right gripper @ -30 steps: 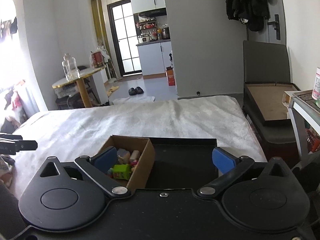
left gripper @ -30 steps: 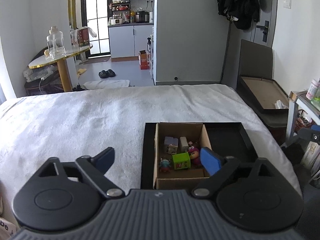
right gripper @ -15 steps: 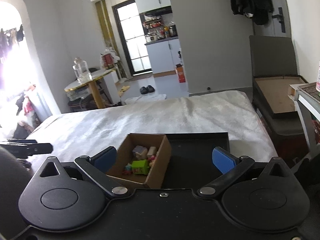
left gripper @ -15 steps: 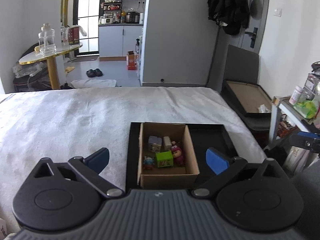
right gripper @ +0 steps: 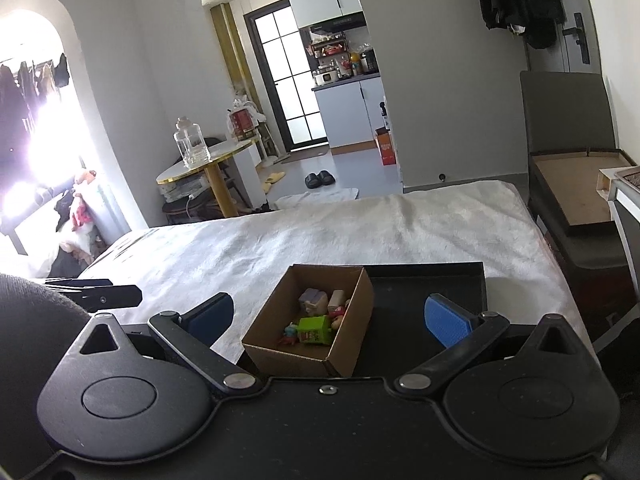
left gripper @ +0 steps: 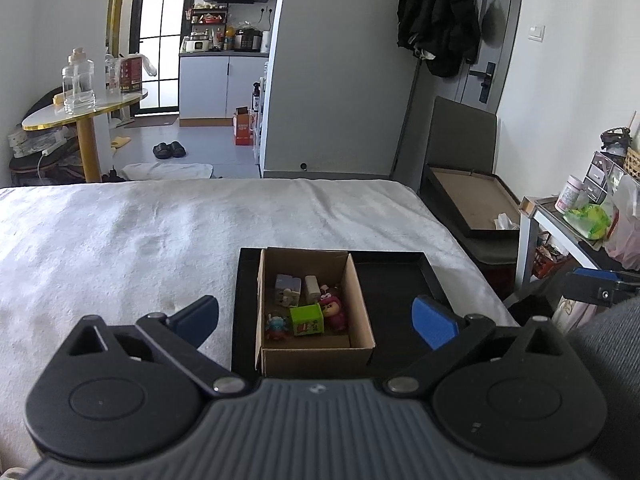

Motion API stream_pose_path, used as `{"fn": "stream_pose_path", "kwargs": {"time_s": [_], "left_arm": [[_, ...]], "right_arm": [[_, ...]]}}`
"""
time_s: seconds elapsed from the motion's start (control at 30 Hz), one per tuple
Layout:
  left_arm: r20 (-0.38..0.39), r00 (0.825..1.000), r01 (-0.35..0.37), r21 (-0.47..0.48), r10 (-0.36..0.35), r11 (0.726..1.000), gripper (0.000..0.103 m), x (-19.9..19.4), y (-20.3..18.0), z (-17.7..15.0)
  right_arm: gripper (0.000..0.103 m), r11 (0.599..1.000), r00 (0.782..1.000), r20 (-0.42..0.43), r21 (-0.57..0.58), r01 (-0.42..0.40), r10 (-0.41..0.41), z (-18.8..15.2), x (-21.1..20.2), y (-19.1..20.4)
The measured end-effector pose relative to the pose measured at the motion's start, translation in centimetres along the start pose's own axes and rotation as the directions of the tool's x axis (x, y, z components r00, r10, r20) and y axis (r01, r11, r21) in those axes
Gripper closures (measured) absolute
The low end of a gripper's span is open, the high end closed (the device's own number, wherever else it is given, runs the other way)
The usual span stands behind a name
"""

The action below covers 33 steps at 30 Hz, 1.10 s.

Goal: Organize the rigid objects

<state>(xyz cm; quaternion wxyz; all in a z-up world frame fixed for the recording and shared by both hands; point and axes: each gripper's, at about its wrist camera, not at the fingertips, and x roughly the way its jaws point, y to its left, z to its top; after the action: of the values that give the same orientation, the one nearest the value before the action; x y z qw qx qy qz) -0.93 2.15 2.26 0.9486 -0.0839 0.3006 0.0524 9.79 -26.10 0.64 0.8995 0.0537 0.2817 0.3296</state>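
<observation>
Left claw (left gripper: 316, 316) agape, cardboard box (left gripper: 316, 350) lengthwise ahead

Ahead of the claw we list: white-blanketed bed (left gripper: 200, 232); beyond it, grey floor (left gripper: 208, 148), grey partition wall (left gripper: 340, 80), kitchen cabinets (left gripper: 216, 80). Ahead-left: gold-rimmed round table (left gripper: 80, 108), paned glass door (left gripper: 160, 32). Ahead-right: dark coats (left gripper: 440, 20) on the door. Far left: glaring arched window (right gripper: 36, 120).

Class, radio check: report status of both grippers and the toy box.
Left gripper open, empty. Right gripper open, empty. Cardboard box of small toys sits in black tray on bed. Nothing in the way.
</observation>
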Motion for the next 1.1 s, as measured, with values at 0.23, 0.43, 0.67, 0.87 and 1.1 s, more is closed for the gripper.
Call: {"fn": "stream_pose_path", "kwargs": {"time_s": [0.23,0.43,0.67,0.87,1.1], "left_arm": [[-0.01,1.0,0.029,0.013,-0.028,1.0,0.001,0.2,-0.1,0.1],[-0.014,0.999,0.041,0.029,-0.04,0.999,0.001,0.4,-0.6,0.4],[-0.021,0.999,0.027,0.018,-0.027,0.999,0.001,0.3,-0.7,0.3],[-0.031,0.999,0.031,0.001,-0.031,1.0,0.001,0.4,-0.5,0.3],[-0.044,0.998,0.037,-0.012,-0.037,0.999,0.001,0.9,-0.4,0.2]], "right_arm": [[0.0,1.0,1.0,-0.024,0.015,-0.01,0.01,-0.2,0.5,0.9],[0.0,0.999,0.999,-0.046,0.032,0.001,0.001,-0.4,0.7,1.4],[0.0,0.999,0.998,-0.062,0.039,0.018,-0.015,-0.5,0.4,1.3],[0.0,0.999,0.997,-0.075,0.041,0.018,-0.015,-0.5,0.4,1.6],[0.0,0.999,0.995,-0.096,0.042,0.018,-0.013,-0.2,0.9,1.6]]}}
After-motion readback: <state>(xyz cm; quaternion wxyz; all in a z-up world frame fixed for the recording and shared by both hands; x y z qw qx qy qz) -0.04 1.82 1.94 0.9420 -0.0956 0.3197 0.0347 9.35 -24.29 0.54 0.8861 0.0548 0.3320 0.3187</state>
